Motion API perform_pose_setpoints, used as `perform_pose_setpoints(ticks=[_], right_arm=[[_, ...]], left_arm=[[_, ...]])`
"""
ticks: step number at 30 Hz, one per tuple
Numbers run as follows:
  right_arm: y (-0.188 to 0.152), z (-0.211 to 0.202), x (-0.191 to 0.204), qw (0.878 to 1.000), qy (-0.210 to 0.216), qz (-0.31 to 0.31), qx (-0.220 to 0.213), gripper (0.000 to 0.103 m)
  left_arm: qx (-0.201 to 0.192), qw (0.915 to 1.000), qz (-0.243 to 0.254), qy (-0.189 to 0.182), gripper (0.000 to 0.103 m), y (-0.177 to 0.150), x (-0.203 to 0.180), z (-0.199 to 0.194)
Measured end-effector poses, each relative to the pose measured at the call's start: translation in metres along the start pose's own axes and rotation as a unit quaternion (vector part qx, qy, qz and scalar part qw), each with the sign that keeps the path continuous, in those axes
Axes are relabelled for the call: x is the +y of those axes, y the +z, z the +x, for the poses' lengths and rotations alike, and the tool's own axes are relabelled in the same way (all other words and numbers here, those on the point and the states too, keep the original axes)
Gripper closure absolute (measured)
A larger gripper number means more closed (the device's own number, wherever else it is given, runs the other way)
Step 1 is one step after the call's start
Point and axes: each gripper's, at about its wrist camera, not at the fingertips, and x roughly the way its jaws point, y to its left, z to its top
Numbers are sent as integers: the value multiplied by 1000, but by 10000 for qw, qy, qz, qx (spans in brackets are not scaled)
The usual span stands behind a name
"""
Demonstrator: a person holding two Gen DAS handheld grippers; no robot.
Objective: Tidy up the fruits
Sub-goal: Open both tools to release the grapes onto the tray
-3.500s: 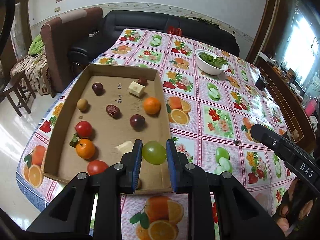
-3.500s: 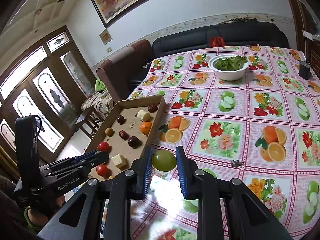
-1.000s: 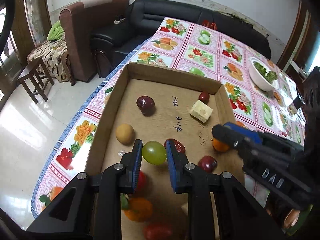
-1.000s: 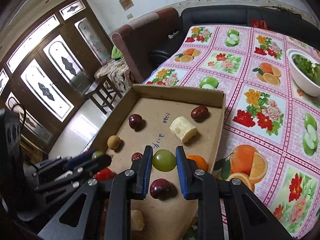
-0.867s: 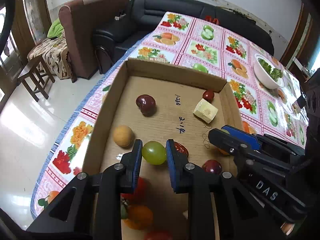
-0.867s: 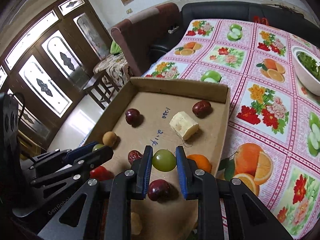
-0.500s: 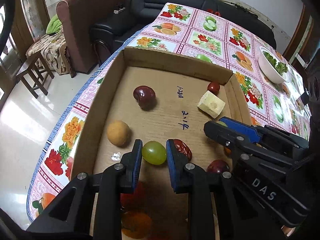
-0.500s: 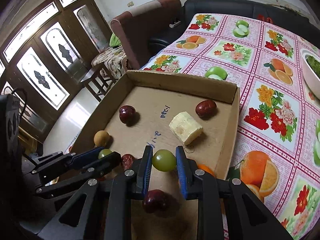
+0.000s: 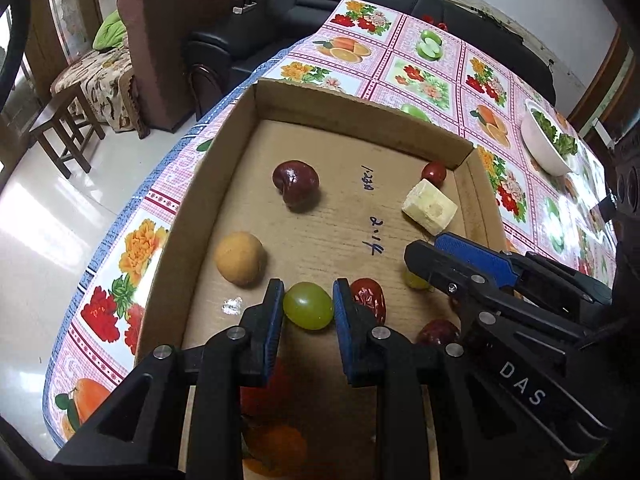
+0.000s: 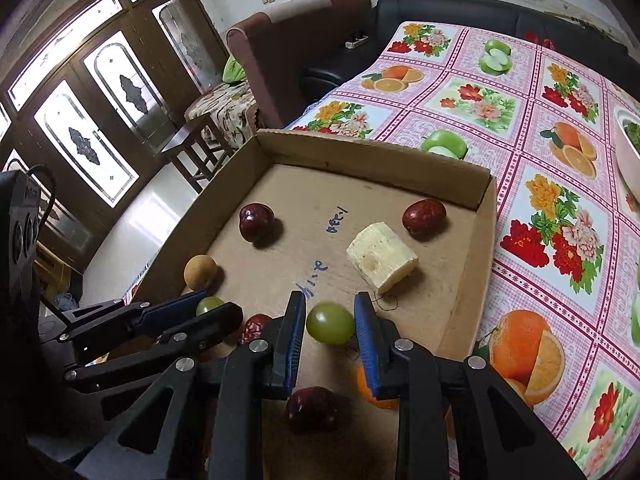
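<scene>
Left fingers (image 9: 308,307): I'm opening them, pads seemingly touching my green grape (image 9: 308,311).
Right fingers (image 10: 330,320): I'm opening them; second grape (image 10: 330,323) sitting loose between, over the cardboard tray (image 10: 372,151).

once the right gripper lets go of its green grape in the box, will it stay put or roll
The green grape is round and smooth, so it will likely roll a little on the flat box floor. The right gripper sits low with its jaws opening, so any drop looks short. The box walls should stop it.
</scene>
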Motion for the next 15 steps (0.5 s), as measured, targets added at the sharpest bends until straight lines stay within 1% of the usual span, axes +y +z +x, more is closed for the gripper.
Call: perform_pose_setpoints(ticks=[2,5,7,9,11,15], right_arm=[[0,-2,0,10000,20,0,-22,76],[0,-4,-1,10000,23,-1,-38,76],[-1,-8,-1,10000,37,-19,-65,74],[-2,-13,0,9999,55,-63,-102,72],[-4,-19,1,9998,76,-105,-148,65],[-10,-31,5,9993,172,-268,-179,60]], left_arm=[[-1,10000,9,-9,78,-1,-1,-3],[-91,10000,-2,-31,70,-5,-1,-13],[-180,9998,-9,-25,62,-9,-1,-21],[-267,9996,-13,-53,61,-14,0,-30],[-332,9994,-9,-82,61,-20,-1,-39],[-422,9991,59,-74,58,-41,-1,-56]])
